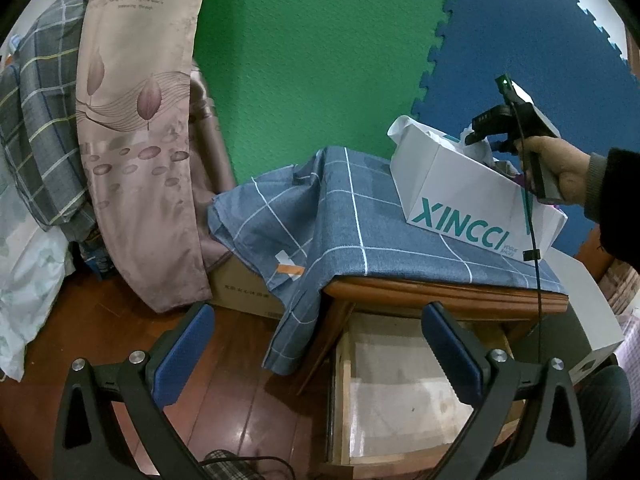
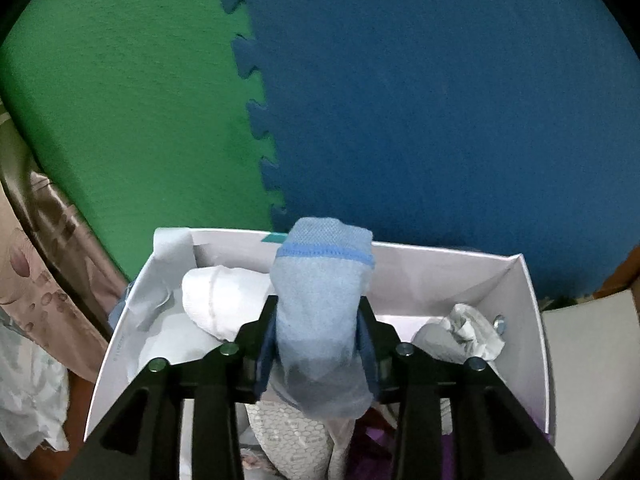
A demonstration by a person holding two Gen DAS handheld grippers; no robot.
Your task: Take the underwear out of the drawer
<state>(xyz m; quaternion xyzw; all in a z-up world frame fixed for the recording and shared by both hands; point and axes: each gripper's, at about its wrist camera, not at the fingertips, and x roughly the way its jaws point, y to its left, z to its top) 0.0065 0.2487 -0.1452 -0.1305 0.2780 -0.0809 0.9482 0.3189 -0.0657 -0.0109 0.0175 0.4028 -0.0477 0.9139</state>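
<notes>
My left gripper (image 1: 316, 354) is open and empty, held above the pulled-out wooden drawer (image 1: 400, 392), whose pale bottom shows bare. My right gripper (image 2: 318, 344) is shut on a rolled light blue piece of underwear (image 2: 320, 300) with a darker blue band. It holds it above a white box (image 2: 532, 292) that has other rolled white and grey garments in it. In the left wrist view the right gripper (image 1: 486, 132), held by a hand, reaches over that white box (image 1: 452, 200) printed XINCCI on the nightstand.
The nightstand top is draped with a blue checked cloth (image 1: 320, 216). A pink curtain (image 1: 140, 140) and bedding hang at the left. A cardboard box (image 1: 244, 292) stands on the wood floor. Green and blue foam mats (image 2: 400, 100) cover the wall.
</notes>
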